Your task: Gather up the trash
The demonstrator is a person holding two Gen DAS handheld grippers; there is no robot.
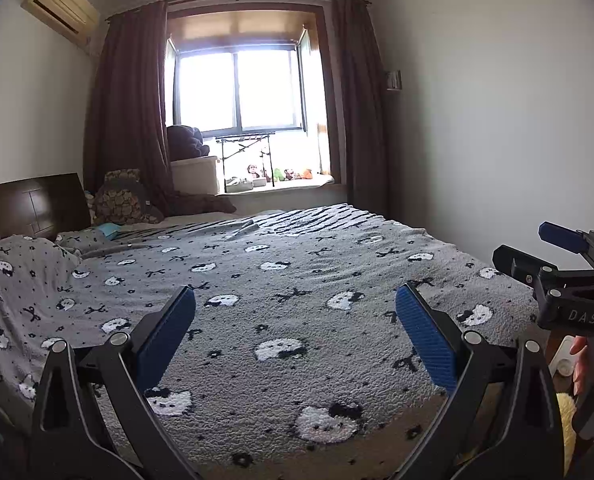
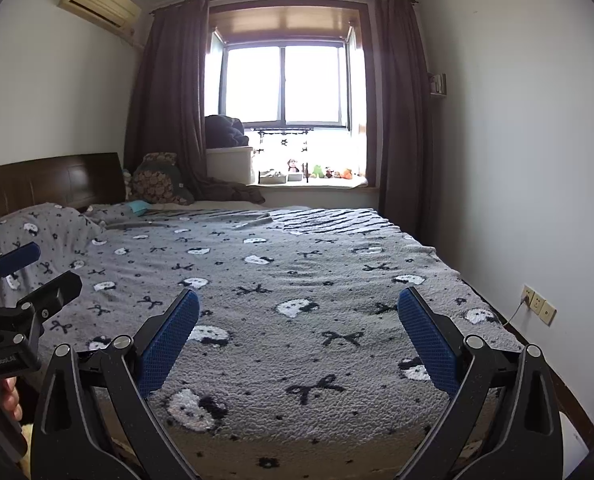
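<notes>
Both grippers hover over the foot of a bed (image 1: 297, 360) covered by a grey blanket with a cat-and-bow pattern. My left gripper (image 1: 295, 291) is open and holds nothing; it also shows at the left edge of the right wrist view (image 2: 53, 265). My right gripper (image 2: 299, 295) is open and empty too, and appears at the right edge of the left wrist view (image 1: 523, 242). A small teal item (image 1: 107, 230) (image 2: 139, 207) lies near the pillows at the head of the bed. A thin pale strip (image 1: 243, 228) (image 2: 257, 222) rests on the blanket's far part.
A dark wooden headboard (image 2: 49, 184) stands at the left, with a patterned cushion (image 2: 157, 180) beside it. Brown curtains frame the window; its sill (image 2: 317, 184) holds toys, a white box and a small rack. Wall sockets (image 2: 539, 304) sit low on the right wall.
</notes>
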